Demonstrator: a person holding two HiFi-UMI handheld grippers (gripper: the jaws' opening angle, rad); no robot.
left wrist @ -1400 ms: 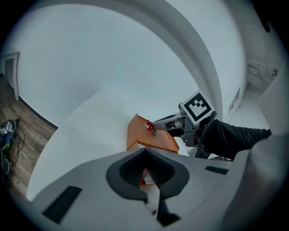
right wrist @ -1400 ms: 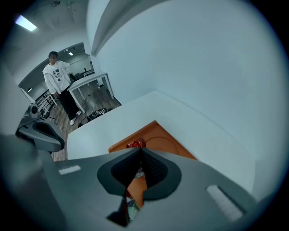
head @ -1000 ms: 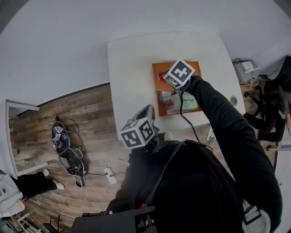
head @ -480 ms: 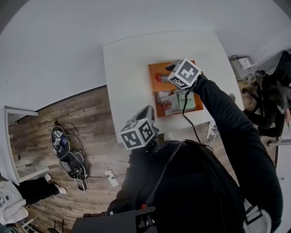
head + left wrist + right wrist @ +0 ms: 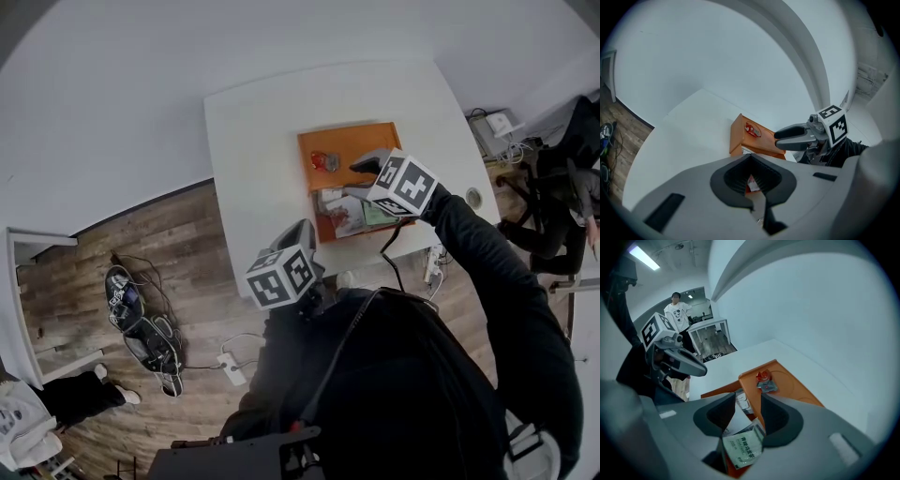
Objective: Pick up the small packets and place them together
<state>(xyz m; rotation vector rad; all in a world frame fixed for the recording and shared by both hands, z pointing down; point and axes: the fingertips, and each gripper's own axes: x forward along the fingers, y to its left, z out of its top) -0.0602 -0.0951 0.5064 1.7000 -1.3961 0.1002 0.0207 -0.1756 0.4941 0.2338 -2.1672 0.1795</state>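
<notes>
Right claw (image 5: 745, 416): my jaws, just opened wide, grip nothing; green packet (image 5: 743, 446) lies beneath them on orange tray (image 5: 797, 385), lower centre, unseen in left gripper view. Red packet (image 5: 765, 379) mid-frame. Left claw (image 5: 753, 187): closed, empty.

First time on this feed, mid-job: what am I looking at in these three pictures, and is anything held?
A person holds a two-jaw gripper in each hand. The head view looks down from their head; each gripper view rides on one gripper. On the white table sits an orange tray with a red packet at its far end and a green-printed packet among others nearer. The right gripper hangs over these; its jaws have just opened, gripping nothing. The left gripper, jaws together, holds nothing.
</notes>
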